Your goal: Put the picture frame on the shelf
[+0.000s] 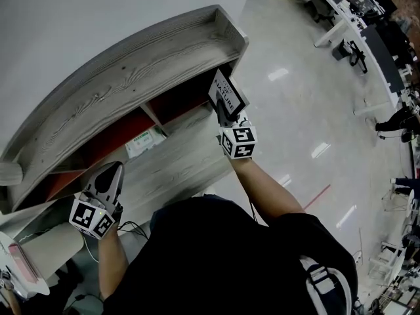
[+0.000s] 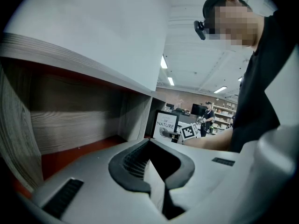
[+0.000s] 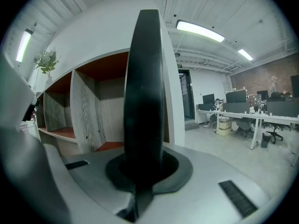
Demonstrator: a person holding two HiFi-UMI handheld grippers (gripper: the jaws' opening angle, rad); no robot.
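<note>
The picture frame is black-edged with a white print that reads "OF NATURE". My right gripper is shut on its lower edge and holds it upright in front of the right end of the grey wooden shelf unit, level with the red-backed compartment. In the right gripper view the frame stands edge-on between the black pads. The left gripper view shows the frame from afar. My left gripper is shut on nothing, at the unit's left end by the lower board.
A small box with a green label lies on the lower board. Upright dividers split the unit into compartments. Office desks and chairs stand far right across the shiny floor. A white and pink object sits at the lower left.
</note>
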